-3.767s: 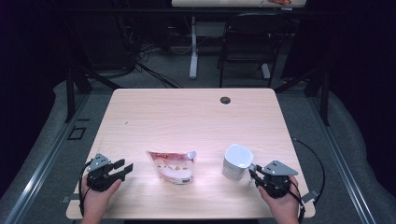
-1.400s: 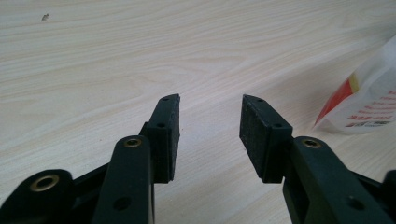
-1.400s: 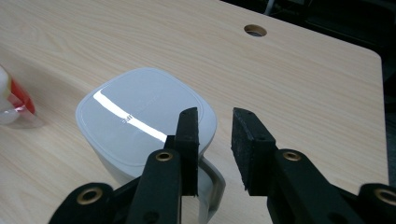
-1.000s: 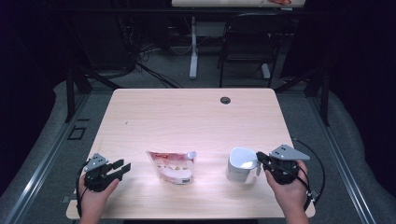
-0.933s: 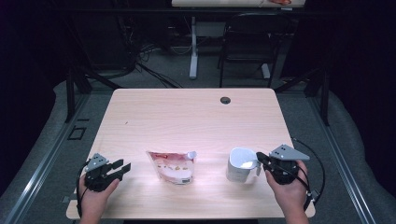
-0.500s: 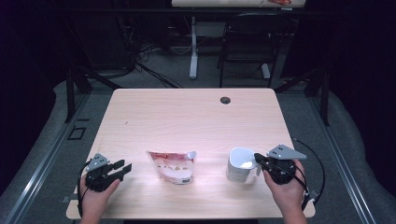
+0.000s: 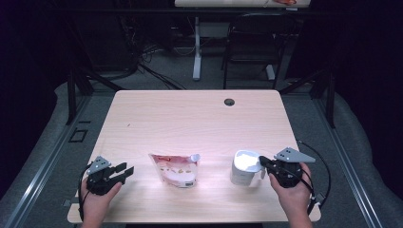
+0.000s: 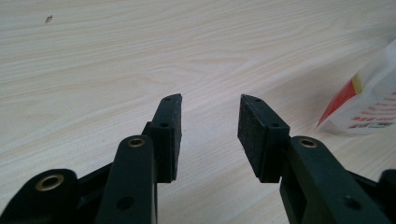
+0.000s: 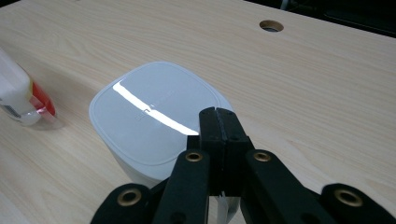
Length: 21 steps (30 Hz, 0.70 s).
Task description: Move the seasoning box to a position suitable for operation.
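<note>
1. White lidded container [image 7: 244, 167]: upright near the table's [image 7: 190, 118] front edge, right of centre; judged light, rigid, slick-sided.
2. Right gripper [image 7: 263, 164]: jaws closed on a thin tab at the container's rim [image 9: 219, 140], likely the best hold.
3. Left gripper [image 8: 210, 130]: jaws apart, empty, front-left corner.
4. Pouch [image 7: 175, 168]: flat, front centre.

Bare wood table [image 7: 190, 118] w/ cable hole [image 7: 229, 102]; chair [image 7: 252, 52] & desk leg [image 7: 196, 47] behind

table [image 7: 190, 118]: pale wood grain, with a dark round hole
container [image 7: 244, 167]: plain white, glossy white lid
pouch [image 7: 175, 168]: white with red panels, a touch of yellow, red print, white cap
left gripper [image 7: 124, 171]: black, brass-coloured rivets, grey top plate
right gripper [image 7: 261, 161]: black, brass-coloured rivets, grey top plate
</note>
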Each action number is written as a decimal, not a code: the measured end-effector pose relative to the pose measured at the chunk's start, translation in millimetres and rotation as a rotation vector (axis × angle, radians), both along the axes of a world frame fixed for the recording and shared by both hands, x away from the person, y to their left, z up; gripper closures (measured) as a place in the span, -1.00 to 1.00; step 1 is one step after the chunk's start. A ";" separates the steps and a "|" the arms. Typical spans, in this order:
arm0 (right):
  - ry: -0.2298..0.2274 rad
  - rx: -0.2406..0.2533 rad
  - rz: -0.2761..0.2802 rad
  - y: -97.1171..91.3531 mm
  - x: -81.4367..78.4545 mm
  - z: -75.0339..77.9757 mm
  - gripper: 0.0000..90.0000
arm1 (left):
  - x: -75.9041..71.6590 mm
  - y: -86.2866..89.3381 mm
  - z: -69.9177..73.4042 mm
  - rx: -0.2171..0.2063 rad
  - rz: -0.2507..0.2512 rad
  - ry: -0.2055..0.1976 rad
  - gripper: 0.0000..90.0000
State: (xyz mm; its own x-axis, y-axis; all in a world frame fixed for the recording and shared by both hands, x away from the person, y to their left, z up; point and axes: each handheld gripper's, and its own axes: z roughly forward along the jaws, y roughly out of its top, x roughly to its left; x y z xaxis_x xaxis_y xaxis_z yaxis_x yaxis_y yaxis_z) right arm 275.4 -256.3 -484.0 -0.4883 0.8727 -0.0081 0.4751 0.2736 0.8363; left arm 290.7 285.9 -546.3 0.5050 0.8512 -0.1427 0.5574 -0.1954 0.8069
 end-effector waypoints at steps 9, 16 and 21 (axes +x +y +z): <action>0.012 0.071 -0.003 -6.4 -0.3 -3.2 1.00 | -0.2 0.0 0.4 0.003 0.001 0.000 0.34; 0.014 0.084 -0.001 -8.0 -0.7 -4.0 1.00 | -0.4 0.6 0.7 0.007 0.000 0.000 0.34; 0.021 0.112 0.002 -10.9 -0.4 -5.3 1.00 | -0.3 0.6 0.6 0.006 0.000 0.000 0.34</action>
